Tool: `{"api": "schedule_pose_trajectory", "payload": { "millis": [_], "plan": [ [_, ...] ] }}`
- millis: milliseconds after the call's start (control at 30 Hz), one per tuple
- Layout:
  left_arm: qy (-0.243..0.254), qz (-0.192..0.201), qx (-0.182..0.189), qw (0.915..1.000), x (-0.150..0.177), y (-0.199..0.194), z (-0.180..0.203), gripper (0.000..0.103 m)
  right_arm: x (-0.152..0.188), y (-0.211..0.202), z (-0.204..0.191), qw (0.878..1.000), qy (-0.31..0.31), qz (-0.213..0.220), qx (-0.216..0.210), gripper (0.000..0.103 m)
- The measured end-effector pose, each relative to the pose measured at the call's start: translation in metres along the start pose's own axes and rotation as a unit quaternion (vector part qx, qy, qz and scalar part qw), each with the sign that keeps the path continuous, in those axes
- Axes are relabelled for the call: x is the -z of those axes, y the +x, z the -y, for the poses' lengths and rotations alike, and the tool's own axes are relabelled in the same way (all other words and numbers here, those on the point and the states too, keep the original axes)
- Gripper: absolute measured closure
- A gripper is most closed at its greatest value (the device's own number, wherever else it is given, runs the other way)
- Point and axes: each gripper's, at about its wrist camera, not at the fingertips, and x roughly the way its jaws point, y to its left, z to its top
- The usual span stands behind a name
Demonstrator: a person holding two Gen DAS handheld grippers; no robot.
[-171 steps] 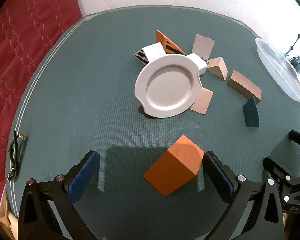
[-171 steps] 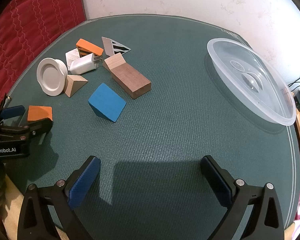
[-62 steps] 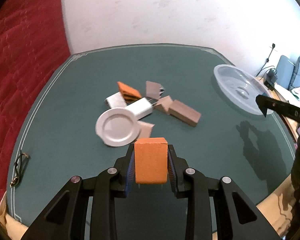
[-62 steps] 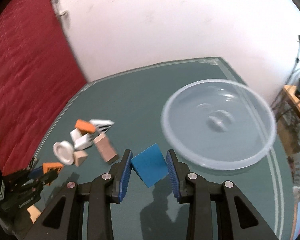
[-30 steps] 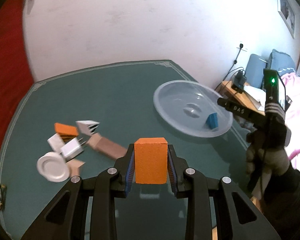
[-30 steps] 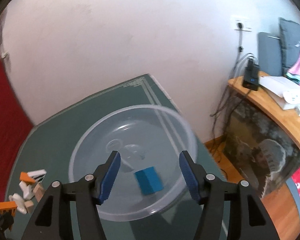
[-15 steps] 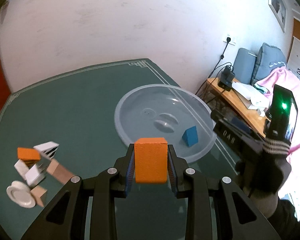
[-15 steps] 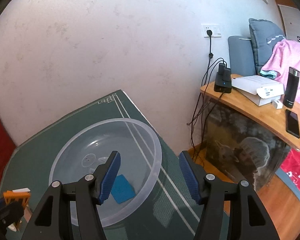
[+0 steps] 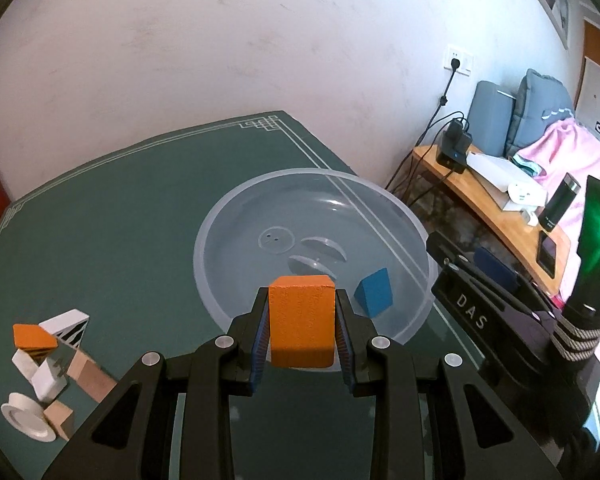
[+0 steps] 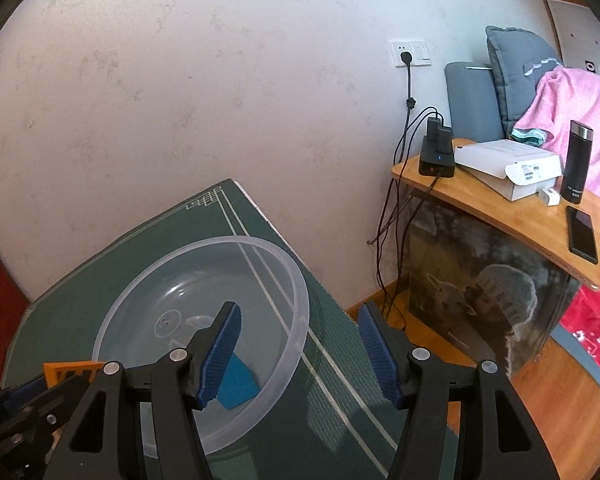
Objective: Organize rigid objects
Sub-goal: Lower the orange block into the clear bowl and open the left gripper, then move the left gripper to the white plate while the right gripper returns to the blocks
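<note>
My left gripper (image 9: 302, 330) is shut on an orange wooden block (image 9: 302, 326), held in the air at the near rim of a clear plastic bowl (image 9: 236, 220). A blue wedge block (image 9: 374, 298) lies inside that bowl, near its right wall. In the right wrist view the same bowl (image 10: 140, 292) sits at lower left with the blue wedge (image 10: 238, 386) partly behind my left finger. My right gripper (image 10: 298, 356) is open and holds nothing, above the bowl's right rim and the table edge. The orange block (image 10: 74, 370) shows at the far left there.
A heap of wooden blocks, a white charger and a small white plate (image 9: 28, 420) lies at the table's left. A green mat (image 9: 100, 220) covers the table. Right of the table stands a wooden side table (image 10: 512, 208) with a charger, box, flask and phone. Cables hang by the wall.
My left gripper has carried the orange block toward the bowl, which now looms larger just ahead. The right gripper swung slightly right, away from the bowl, and stayed open.
</note>
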Motion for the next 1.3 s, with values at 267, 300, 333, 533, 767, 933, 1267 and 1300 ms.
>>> {"api": "schedule_pose_trajectory", "payload": {
  "millis": [267,300,333,533,767,933,1267,1300],
  "plan": [
    [-0.009,-0.009,-0.005,0.9999,-0.004,0.01,0.001,0.069,-0.001,0.002,0.002,1.0,0.001,-0.004,0.002,0.036],
    [-0.011,-0.009,-0.005,0.9999,-0.005,0.011,0.0,0.064,0.0,0.001,0.001,1.0,0.001,-0.003,0.002,0.035],
    [-0.013,-0.006,-0.009,0.9999,-0.004,0.01,-0.001,0.056,0.0,0.001,0.001,1.0,0.001,-0.002,0.002,0.034],
    [-0.017,0.007,-0.042,0.999,-0.004,0.004,-0.005,0.04,0.001,0.001,0.001,1.0,0.002,-0.003,0.003,0.034],
    [-0.007,0.018,-0.09,0.9957,0.0,-0.003,-0.008,0.033,0.002,0.001,0.002,1.0,-0.002,-0.005,0.001,0.034],
    [-0.003,0.023,-0.11,0.9937,0.003,-0.009,-0.011,0.033,0.003,0.003,0.0,1.0,-0.007,-0.008,-0.005,0.033],
    [-0.008,0.044,-0.146,0.9883,0.011,-0.031,-0.022,0.033,0.004,0.0,-0.004,1.0,-0.014,-0.007,-0.011,0.033],
    [-0.009,0.047,-0.15,0.9876,0.012,-0.034,-0.023,0.032,0.004,0.0,-0.004,1.0,-0.014,-0.007,-0.012,0.033]
  ]
}}
